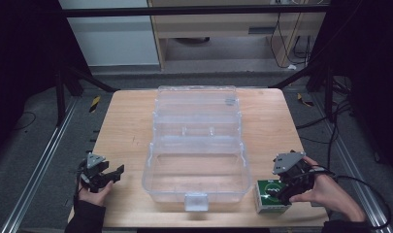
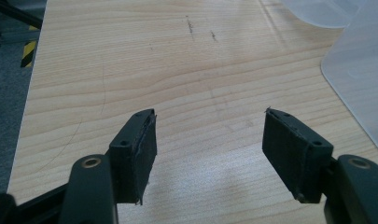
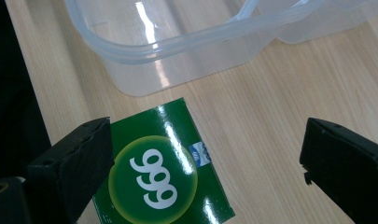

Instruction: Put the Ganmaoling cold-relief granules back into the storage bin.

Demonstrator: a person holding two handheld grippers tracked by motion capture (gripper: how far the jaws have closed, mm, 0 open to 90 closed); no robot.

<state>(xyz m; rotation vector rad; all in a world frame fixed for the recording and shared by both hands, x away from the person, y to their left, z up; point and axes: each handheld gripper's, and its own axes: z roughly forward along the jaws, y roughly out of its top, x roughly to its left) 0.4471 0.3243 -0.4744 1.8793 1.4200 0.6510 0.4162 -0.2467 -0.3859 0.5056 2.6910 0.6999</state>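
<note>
A clear plastic storage box [image 1: 196, 191] lies open in the middle of the wooden table [image 1: 126, 126], its lid [image 1: 198, 104] folded back away from me. A small green box with a white "999" mark [image 1: 268, 190] [image 3: 161, 175] stands at the container's near right corner. My right gripper [image 1: 285, 187] [image 3: 207, 156] hovers open just above that green box, one jaw beside its left edge. My left gripper [image 1: 115, 174] [image 2: 210, 140] is open over bare wood to the left of the container, with nothing between its jaws.
The container's rim [image 3: 186, 44] lies just beyond the green box. Its rounded corner [image 2: 359, 84] sits to the right of my left gripper. The table's front edge runs close under both hands. Black frame legs and cables [image 1: 330, 111] stand off the table's right side.
</note>
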